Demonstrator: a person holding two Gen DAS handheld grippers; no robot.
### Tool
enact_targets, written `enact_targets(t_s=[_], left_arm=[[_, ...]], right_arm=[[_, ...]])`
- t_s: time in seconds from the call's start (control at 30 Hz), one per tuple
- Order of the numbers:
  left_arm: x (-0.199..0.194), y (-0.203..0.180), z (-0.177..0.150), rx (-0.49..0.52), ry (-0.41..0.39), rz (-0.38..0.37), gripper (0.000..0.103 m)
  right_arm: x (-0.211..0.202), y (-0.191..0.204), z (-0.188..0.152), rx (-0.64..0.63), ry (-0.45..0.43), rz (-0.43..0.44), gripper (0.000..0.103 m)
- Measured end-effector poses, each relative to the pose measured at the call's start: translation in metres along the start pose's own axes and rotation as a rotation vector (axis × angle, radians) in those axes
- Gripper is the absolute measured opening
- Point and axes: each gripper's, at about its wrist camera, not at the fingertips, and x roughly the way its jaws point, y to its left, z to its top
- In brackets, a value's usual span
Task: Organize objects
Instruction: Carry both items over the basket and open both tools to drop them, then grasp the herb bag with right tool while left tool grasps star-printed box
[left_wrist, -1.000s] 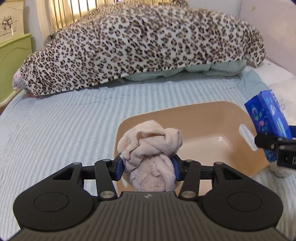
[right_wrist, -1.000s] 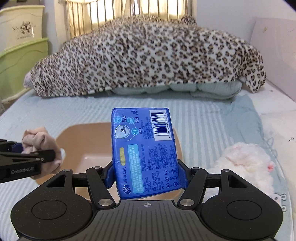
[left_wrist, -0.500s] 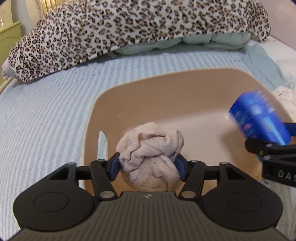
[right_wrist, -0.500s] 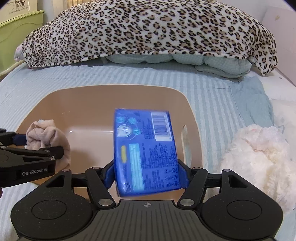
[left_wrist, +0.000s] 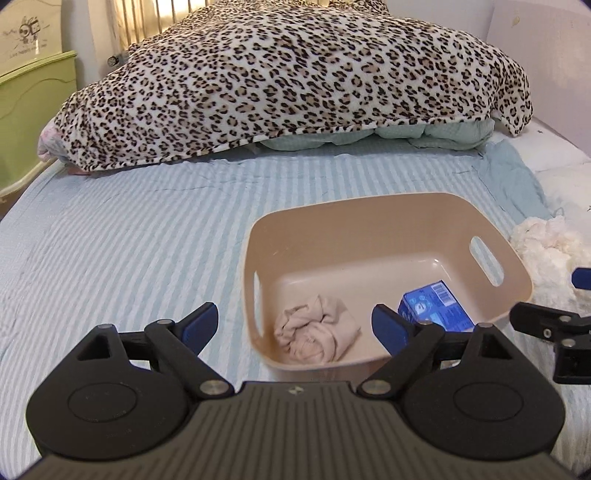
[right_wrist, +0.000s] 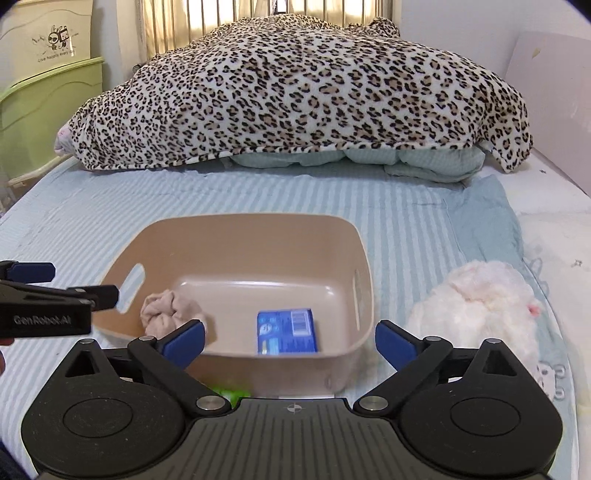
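A leopard blanket (right_wrist: 295, 96) is lying across the far bed. The tan bin (right_wrist: 177, 240) is sitting nearer, now holding the cloth (left_wrist: 317, 334) on its left and the blue pack (right_wrist: 287, 330) on its right; both were gripped half a second ago. The pack's print is blurring past reading. "GenRobot.AI" is showing on the left gripper (left_wrist: 291, 325), gaping wide; the right gripper (right_wrist: 290, 339) is gaping too

Tan plastic basket (right_wrist: 364, 266) holding a pale pink balled-up cloth (right_wrist: 166, 310) and a bright blue packet (right_wrist: 287, 330) with a white barcode. Bed sheet (right_wrist: 221, 199) is light blue and white stripes, leopard-print blanket (right_wrist: 295, 96) behind, fluffy white plush toy (right_wrist: 476, 306) off to the side, green dresser (left_wrist: 29, 114).
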Motion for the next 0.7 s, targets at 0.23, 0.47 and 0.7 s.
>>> enact_targets(t_s=[0.23,0.47,0.7], left_arm=[[-0.012,0.011,-0.032,-0.005,0.032,0.004,0.091],[0.006,0.013,-0.065,0.018,0.109,0.018,0.091],[0.030,0.013,-0.086,0.021,0.159,0.015,0.091]], right_arm=[[-0.008,-0.002,-0.031,0.007,0.038,-0.028,0.103],[0.004,-0.013,-0.070,0.069,0.123,-0.052,0.103],[0.023,-0.021,-0.099,0.096,0.207,-0.067,0.103]])
